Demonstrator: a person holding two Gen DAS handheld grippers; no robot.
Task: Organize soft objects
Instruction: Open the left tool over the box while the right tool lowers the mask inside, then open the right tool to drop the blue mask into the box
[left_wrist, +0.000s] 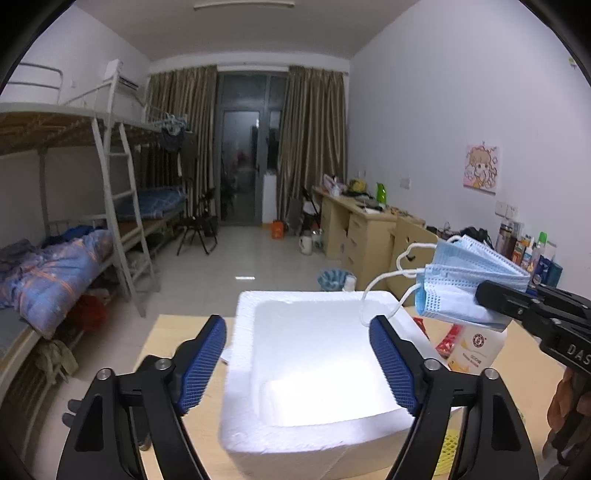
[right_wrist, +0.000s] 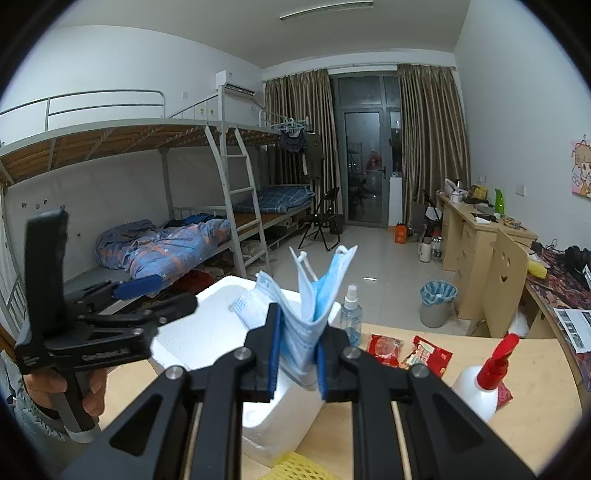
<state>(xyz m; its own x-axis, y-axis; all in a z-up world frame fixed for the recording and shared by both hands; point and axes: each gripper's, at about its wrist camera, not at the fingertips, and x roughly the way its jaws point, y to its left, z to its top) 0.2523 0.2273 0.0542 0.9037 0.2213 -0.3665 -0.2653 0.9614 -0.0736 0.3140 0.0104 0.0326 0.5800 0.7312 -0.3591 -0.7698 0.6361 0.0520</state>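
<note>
I'm seeing the right gripper (right_wrist: 297, 354) clamping a bunch of blue face masks (right_wrist: 312, 295) between its blue pads (right_wrist: 272, 360), jaws nearly together on the folded stack. The masks are fanning up and out of the grip, white ear loops (left_wrist: 384, 284) dangling loose. In the left wrist view they're hanging above the far right corner of the white foam box (left_wrist: 317, 369), not touching it as far as I can tell.

Left gripper (left_wrist: 297, 363) is sitting wide, nothing between its pads, both fingers straddling the near side of the foam box opening. I can't tell if the fingers are touching the rim. A hand (right_wrist: 62, 391) is gripping its handle in the right wrist view.

The box is resting on a light wooden table (right_wrist: 424, 435). Interior is blown out by glare, so I can't read its contents.

Beside the box on the table: a clear spray bottle (right_wrist: 351, 315), two red snack packets (right_wrist: 406, 350), a white bottle with a red trigger top (right_wrist: 480, 387). A yellow mesh piece (right_wrist: 295, 467) is poking in at the near table edge.
</note>
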